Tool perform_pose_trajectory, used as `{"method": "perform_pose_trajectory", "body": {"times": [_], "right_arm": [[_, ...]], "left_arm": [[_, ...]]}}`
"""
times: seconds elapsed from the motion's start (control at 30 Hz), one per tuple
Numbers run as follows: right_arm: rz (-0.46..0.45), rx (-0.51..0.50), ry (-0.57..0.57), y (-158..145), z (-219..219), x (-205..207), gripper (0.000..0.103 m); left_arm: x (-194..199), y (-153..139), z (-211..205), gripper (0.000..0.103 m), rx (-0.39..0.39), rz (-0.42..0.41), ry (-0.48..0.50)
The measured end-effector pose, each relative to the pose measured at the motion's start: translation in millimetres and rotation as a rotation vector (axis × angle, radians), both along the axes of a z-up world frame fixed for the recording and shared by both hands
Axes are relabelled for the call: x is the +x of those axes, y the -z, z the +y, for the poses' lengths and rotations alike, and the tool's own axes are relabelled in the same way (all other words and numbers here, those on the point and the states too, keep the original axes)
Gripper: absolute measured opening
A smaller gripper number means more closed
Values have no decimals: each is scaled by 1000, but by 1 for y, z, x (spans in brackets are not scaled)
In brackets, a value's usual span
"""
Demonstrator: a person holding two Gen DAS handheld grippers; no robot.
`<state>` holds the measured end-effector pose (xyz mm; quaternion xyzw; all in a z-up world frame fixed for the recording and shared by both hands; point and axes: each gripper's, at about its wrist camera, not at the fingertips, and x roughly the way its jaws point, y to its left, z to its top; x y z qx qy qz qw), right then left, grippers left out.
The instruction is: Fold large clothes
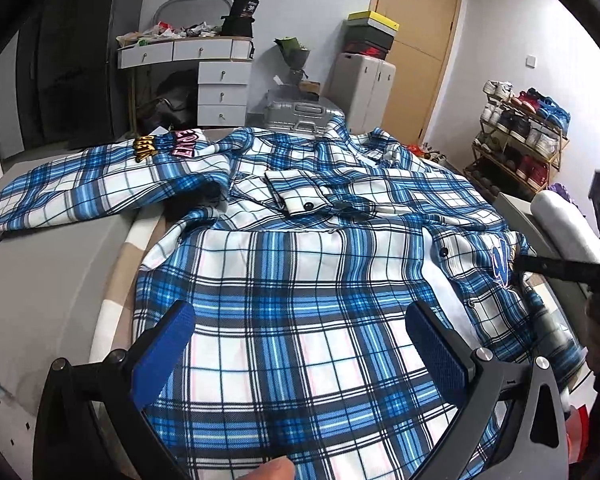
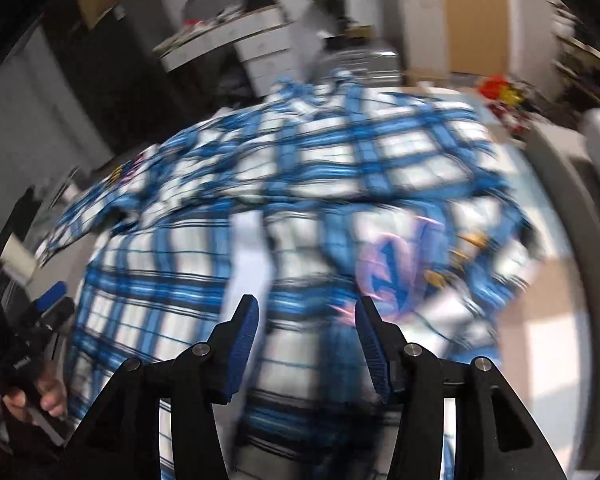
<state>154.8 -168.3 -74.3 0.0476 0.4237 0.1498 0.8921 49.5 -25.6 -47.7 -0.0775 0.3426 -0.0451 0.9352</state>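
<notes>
A large blue and white plaid shirt [image 1: 300, 248] lies spread on the bed [image 1: 40, 280]. One sleeve [image 1: 80, 188] with lettered patches stretches out to the left. The other sleeve's cuff [image 1: 300, 198] is folded across the chest. My left gripper [image 1: 300, 312] hovers open and wide over the near part of the shirt, with nothing between its blue pads. In the blurred right wrist view, my right gripper [image 2: 306, 302] is open above the shirt [image 2: 300, 184] near a pink and blue patch [image 2: 388, 264], with no cloth pinched. One of its black fingers [image 1: 560, 268] shows at the shirt's right edge.
Beyond the bed stand a silver suitcase [image 1: 300, 118], a white drawer desk [image 1: 220, 80] piled with clutter, and stacked boxes by a wooden door [image 1: 420, 20]. A shoe rack [image 1: 520, 140] stands at the right. A white roll [image 1: 560, 216] lies along the bed's right side.
</notes>
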Motion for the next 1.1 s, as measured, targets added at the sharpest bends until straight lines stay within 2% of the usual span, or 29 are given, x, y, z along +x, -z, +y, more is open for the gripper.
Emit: {"method": "perform_pose_trajectory", "body": {"times": [0.1, 0.17, 0.23, 0.3, 0.4, 0.5, 0.6, 0.63, 0.7, 0.73, 0.8, 0.87, 0.9, 0.93, 0.97, 1.0, 1.07, 1.1], "right_arm": [[20, -122, 26, 11, -1, -9, 54], [90, -219, 112, 30, -22, -16, 54], [147, -258, 207, 40, -49, -29, 55], [174, -214, 298, 41, -77, -53, 55], [153, -146, 344, 30, -89, -85, 55], [123, -124, 301, 27, -74, -97, 63], [150, -140, 265, 39, -54, -85, 61], [155, -139, 258, 43, -48, -80, 39], [170, -122, 254, 48, -49, -78, 2], [137, -95, 266, 43, -55, -83, 0], [81, -65, 340, 30, -83, -100, 0], [103, -135, 487, 27, -120, -115, 1], [151, -219, 586, 30, -139, -123, 6], [184, -253, 633, 31, -148, -128, 16], [206, -270, 699, 29, -159, -138, 19], [185, -248, 716, 24, -161, -145, 23], [87, -148, 656, 8, -150, -152, 28], [55, -115, 612, 3, -142, -152, 39]], "left_arm": [[-4, 2, 6, 102, 8, 7, -9], [-6, 4, 12, 102, 16, 8, -19], [-4, 8, 16, 102, 3, 18, -20], [-1, 11, 19, 102, -20, 25, -13], [2, 10, 17, 102, -32, 24, 3], [4, 8, 12, 102, -49, 18, 27], [1, 4, 6, 102, -57, 5, 47], [-3, 1, 3, 102, -52, -5, 53], [-9, -3, 3, 102, -36, -20, 55], [-12, -4, 3, 102, -25, -25, 53], [-17, -5, 6, 102, -2, -29, 42], [-17, -5, 11, 102, -1, -25, 24], [-16, -4, 14, 102, -9, -22, 16], [-15, -3, 16, 102, -21, -20, 9], [-14, -2, 18, 102, -33, -20, 2], [-12, -1, 18, 102, -40, -17, -5], [-10, 0, 15, 102, -53, -15, -8], [-10, 0, 14, 102, -64, -15, -3]]}}
